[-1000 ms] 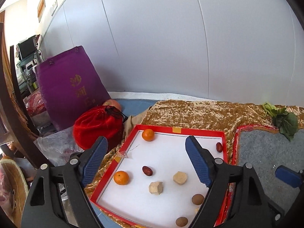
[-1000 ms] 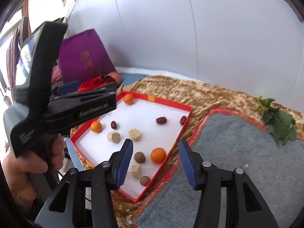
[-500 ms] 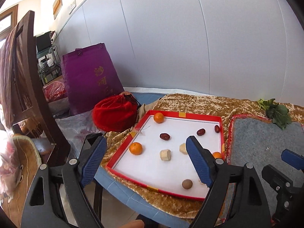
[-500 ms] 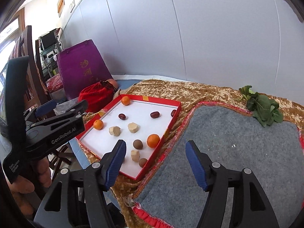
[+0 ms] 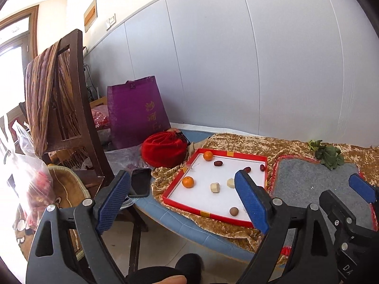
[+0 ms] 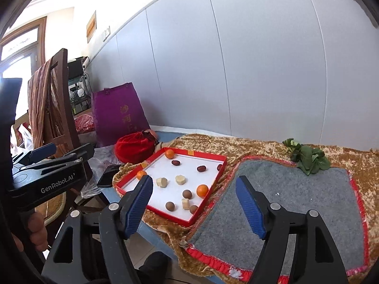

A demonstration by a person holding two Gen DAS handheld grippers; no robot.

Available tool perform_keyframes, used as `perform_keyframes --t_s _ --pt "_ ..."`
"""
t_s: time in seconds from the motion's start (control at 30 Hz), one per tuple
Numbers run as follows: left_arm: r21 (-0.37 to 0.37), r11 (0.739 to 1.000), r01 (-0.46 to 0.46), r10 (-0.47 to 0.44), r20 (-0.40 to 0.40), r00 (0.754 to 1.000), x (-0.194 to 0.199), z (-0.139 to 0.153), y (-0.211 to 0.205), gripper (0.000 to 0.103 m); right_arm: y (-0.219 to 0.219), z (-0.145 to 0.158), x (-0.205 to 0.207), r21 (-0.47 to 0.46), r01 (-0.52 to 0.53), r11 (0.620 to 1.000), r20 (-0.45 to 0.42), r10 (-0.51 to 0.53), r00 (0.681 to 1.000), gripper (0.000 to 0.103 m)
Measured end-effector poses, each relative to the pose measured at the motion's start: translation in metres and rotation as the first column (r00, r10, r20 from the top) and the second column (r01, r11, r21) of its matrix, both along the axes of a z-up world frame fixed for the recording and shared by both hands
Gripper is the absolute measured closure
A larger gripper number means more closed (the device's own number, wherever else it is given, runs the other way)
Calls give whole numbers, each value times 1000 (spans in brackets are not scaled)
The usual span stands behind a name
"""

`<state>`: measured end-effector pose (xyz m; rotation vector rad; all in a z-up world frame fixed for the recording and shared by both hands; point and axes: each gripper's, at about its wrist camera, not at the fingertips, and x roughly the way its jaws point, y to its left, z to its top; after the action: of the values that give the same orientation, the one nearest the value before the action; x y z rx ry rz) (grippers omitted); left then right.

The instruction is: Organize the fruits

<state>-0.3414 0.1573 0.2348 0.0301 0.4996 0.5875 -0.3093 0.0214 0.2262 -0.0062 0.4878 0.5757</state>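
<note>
"GenRobot.AI" on the left gripper (image 6: 47,152) body.

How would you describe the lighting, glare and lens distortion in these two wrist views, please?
Left wrist view: the window at far left is blown out white, the wall seams bow from fisheye distortion, and the red tray is evenly lit and sharp. Right wrist view: similar window glare at upper left, dark vignette in the corners, and the grey mat is softly lit.

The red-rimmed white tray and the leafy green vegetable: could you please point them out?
Red-rimmed white tray (image 6: 219,168): right wrist view, far right rim.
Leafy green vegetable (image 6: 308,157): right wrist view, central leaf.
</note>
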Motion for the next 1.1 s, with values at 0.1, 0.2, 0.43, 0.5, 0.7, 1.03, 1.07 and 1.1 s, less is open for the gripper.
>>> perform_keyframes --t_s 0.1,0.2,0.43,0.5,0.7,1.03,1.07,1.1 --pt "-3 1000 16 -16 19 1000 -16 11 -5 5 0 19 -15 10 -11 1000 22 11 1000 27" --pt "-6 1000 29 -29 45 999 -29 20 -9 0 0 37 -30 22 -22 1000 44 21 999 26" --pt "0 999 44 -44 70 997 -46 32 -11 0 -1 64 -59 30 -38 999 115 35 993 22" --pt "-1 999 40 -39 74 997 -48 33 -9 0 -2 67 -61 37 -41 998 123 36 992 22" --pt "-9 999 41 -40 83 996 -50 35 -9 0 0 69 -64 29 -44 999 142 39 989 21" --pt "-27 999 41 -38 88 995 -49 37 -4 0 8 68 -62 23 -46 999 143 43 989 21" --pt "-27 999 41 -39 88 995 -48 37 -3 0 8 66 -62 22 -45 999 144 41 989 21" --pt "-26 999 42 -39 87 995 -48 36 -3 0 8 66 -62 22 -44 999 145 40 989 21"
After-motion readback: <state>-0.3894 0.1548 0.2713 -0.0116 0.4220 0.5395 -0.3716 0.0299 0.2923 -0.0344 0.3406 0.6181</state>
